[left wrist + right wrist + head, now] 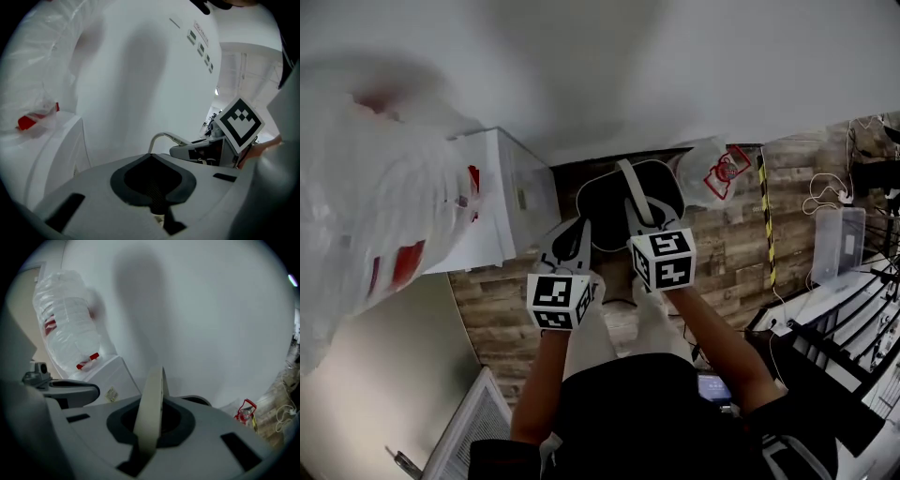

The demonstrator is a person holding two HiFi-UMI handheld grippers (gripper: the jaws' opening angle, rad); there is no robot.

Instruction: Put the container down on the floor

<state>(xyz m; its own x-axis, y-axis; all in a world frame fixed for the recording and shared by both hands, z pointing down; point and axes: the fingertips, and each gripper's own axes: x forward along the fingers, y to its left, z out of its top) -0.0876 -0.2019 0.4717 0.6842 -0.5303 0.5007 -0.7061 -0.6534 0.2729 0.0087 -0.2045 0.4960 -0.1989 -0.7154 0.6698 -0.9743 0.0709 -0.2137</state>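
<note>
on the left, our left gripper has its jaws drawn together on nothing, just beside the near left rim of the dark container. the container sits just beyond both grippers and, we judge, is not yet on the wood floor. its white handle runs near to far over its mouth. our right gripper has its jaws clamped on that handle, so we judge the lowering is the right hand's work: straight down, clear of the white box at left.
</note>
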